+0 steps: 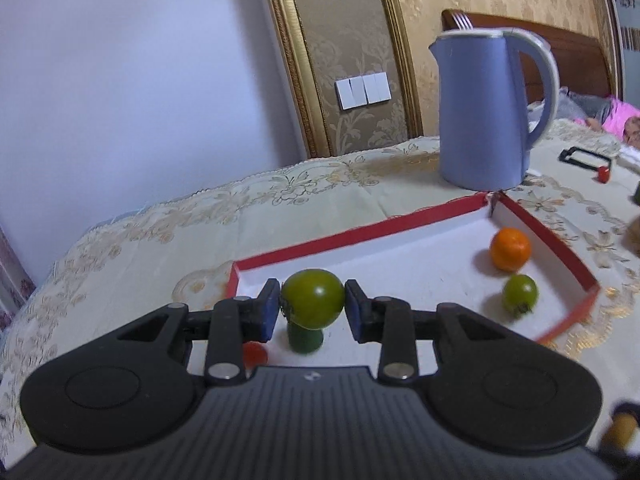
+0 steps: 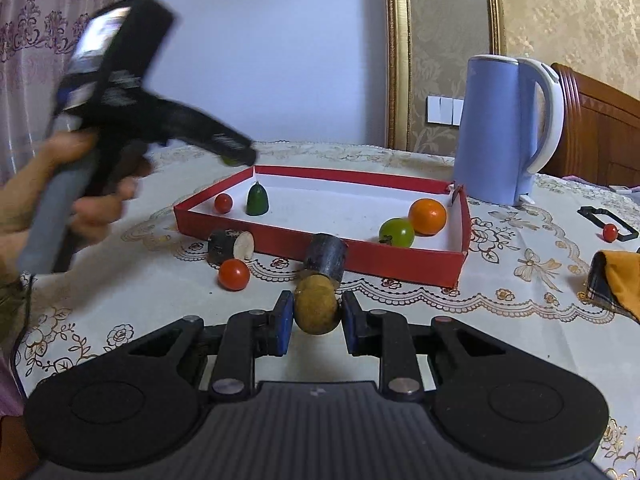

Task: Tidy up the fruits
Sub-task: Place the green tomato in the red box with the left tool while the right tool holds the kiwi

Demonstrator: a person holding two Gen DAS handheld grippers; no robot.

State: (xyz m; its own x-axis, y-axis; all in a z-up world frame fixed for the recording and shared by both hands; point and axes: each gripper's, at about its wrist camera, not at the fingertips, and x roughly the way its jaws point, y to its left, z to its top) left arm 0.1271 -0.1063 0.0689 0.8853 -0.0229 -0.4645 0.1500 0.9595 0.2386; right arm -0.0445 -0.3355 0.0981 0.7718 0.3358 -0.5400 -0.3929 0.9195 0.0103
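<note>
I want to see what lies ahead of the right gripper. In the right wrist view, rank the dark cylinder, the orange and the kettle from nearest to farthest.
From the right gripper:
1. Dark cylinder, just ahead, outside the tray's front wall.
2. Orange, inside the tray, right.
3. Kettle, behind the tray's right corner.

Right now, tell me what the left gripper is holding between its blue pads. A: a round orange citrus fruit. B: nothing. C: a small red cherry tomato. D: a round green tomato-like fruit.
D: in the left wrist view the left gripper has its blue pads pressed on a round green fruit, above the shallow red-walled cardboard tray.
</note>
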